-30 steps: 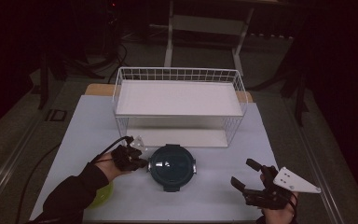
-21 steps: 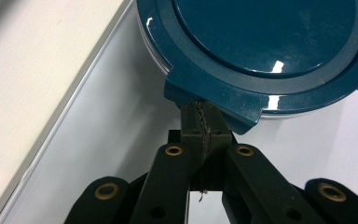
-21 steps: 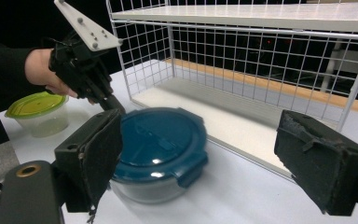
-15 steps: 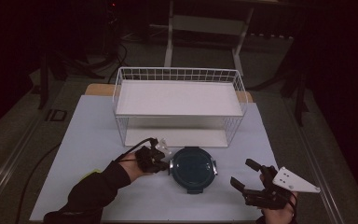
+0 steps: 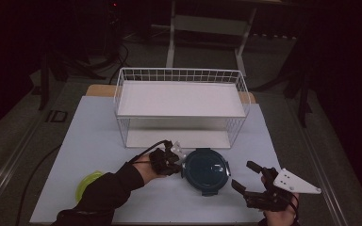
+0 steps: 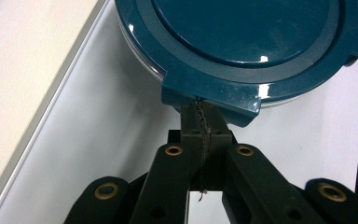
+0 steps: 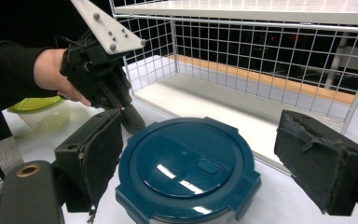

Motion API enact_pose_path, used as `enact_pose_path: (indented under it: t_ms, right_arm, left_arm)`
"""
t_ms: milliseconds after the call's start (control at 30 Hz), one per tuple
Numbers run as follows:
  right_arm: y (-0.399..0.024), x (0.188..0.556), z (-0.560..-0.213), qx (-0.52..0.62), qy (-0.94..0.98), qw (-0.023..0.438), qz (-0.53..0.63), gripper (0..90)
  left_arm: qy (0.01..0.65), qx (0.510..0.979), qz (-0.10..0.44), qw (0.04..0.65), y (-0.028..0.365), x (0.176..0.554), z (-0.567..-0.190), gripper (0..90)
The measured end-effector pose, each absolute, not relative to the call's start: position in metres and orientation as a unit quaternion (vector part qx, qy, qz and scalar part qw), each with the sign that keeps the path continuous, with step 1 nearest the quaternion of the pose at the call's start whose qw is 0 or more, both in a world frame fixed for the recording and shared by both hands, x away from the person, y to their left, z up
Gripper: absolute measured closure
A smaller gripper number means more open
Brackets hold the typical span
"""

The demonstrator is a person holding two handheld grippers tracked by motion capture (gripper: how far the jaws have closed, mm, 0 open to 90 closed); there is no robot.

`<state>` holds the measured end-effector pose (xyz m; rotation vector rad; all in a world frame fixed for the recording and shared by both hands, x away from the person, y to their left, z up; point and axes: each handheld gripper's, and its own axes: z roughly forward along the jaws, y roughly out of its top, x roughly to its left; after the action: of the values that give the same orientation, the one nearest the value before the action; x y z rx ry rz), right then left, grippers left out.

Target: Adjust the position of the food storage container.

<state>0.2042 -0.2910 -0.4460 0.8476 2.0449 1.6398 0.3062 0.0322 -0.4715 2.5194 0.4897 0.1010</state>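
Left tongs (image 5: 176, 162) closed, tips against teal lidded container (image 5: 206, 169), lower centre; right tongs (image 5: 245, 178) open alongside. Container not yet shelved in wire rack (image 5: 179, 101).

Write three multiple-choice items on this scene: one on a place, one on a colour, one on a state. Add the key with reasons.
1. Where is the round container?
A. on the rack's top shelf
B. on the table in front of the rack
C. on the floor

2. What colour is the lid of the small tub by the left forearm?
A. yellow-green
B. red
C. white

3. How do the jaws of the left gripper stand?
A. wide open
B. shut, tips at the container's lid tab
C. clamped on the rack's wire

Key:
1 B, the high view shows it on the white table before the rack's lower shelf.
2 A, the lid is yellow-green in the high view and the right gripper view.
3 B, the left gripper view shows the pads pressed together at the tab.
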Motion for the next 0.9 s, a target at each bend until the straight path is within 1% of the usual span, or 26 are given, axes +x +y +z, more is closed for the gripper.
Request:
enact_pose_path:
  t_ms: [67, 167, 233, 300, 433, 467, 500, 533, 567, 600, 633, 667, 700, 733, 767, 800, 833, 900]
  right_arm:
    - [-0.290, 0.204, -0.447, 0.303, 0.730, 0.191, 0.582, 15.0]
    - [-0.291, 0.205, -0.447, 0.304, 0.732, 0.191, 0.580, 15.0]
    - [-0.291, 0.205, -0.447, 0.305, 0.732, 0.186, 0.580, 15.0]
    - [-0.291, 0.205, -0.446, 0.303, 0.731, 0.189, 0.581, 15.0]
    - [-0.291, 0.204, -0.444, 0.300, 0.732, 0.197, 0.579, 14.9]
    - [-0.291, 0.204, -0.443, 0.299, 0.731, 0.202, 0.580, 14.9]
    - [-0.292, 0.203, -0.442, 0.299, 0.731, 0.206, 0.578, 15.0]
    - [-0.292, 0.203, -0.441, 0.297, 0.731, 0.207, 0.579, 15.4]
    - [-0.292, 0.202, -0.440, 0.297, 0.730, 0.212, 0.578, 16.0]
    - [-0.293, 0.201, -0.439, 0.299, 0.728, 0.219, 0.576, 16.6]
    - [-0.293, 0.201, -0.438, 0.297, 0.729, 0.218, 0.577, 17.7]
    - [-0.294, 0.201, -0.437, 0.298, 0.728, 0.220, 0.577, 17.6]
    - [-0.295, 0.200, -0.436, 0.298, 0.726, 0.226, 0.578, 17.2]
    - [-0.295, 0.200, -0.436, 0.298, 0.726, 0.226, 0.578, 17.2]
    - [-0.295, 0.200, -0.436, 0.298, 0.725, 0.225, 0.578, 17.2]
    - [-0.296, 0.201, -0.435, 0.299, 0.724, 0.229, 0.577, 16.5]
    - [-0.297, 0.201, -0.435, 0.299, 0.724, 0.232, 0.577, 15.8]
    - [-0.298, 0.202, -0.436, 0.298, 0.725, 0.230, 0.577, 15.6]
  left_arm:
    - [0.179, 0.942, 0.040, 0.282, 0.027, 0.306, -0.471, 88.8]
    - [0.184, 0.938, 0.038, 0.291, 0.028, 0.307, -0.472, 88.2]
    - [0.194, 0.935, 0.030, 0.297, 0.030, 0.307, -0.472, 83.0]
    - [0.198, 0.930, 0.025, 0.308, 0.032, 0.306, -0.469, 80.5]
    - [0.211, 0.922, 0.022, 0.325, 0.034, 0.303, -0.463, 69.1]
    - [0.224, 0.911, 0.013, 0.346, 0.036, 0.301, -0.457, 65.8]
    - [0.224, 0.911, 0.013, 0.346, 0.036, 0.301, -0.457, 62.8]
    - [0.235, 0.901, 0.001, 0.365, 0.039, 0.301, -0.452, 59.6]
    - [0.235, 0.901, 0.001, 0.365, 0.039, 0.301, -0.452, 55.9]
    - [0.239, 0.896, -0.003, 0.375, 0.040, 0.300, -0.450, 50.6]
    - [0.249, 0.886, -0.017, 0.392, 0.040, 0.299, -0.446, 44.6]
    - [0.249, 0.886, -0.017, 0.392, 0.040, 0.299, -0.446, 41.1]
    - [0.257, 0.871, -0.028, 0.418, 0.041, 0.297, -0.443, 38.7]
    - [0.257, 0.871, -0.028, 0.418, 0.041, 0.297, -0.443, 35.2]
    - [0.257, 0.871, -0.028, 0.418, 0.041, 0.297, -0.443, 35.2]
    - [0.266, 0.856, -0.052, 0.441, 0.039, 0.297, -0.439, 23.3]
    - [0.271, 0.852, -0.061, 0.444, 0.039, 0.297, -0.438, 20.7]
    - [0.291, 0.845, -0.062, 0.445, 0.035, 0.298, -0.438, 11.5]
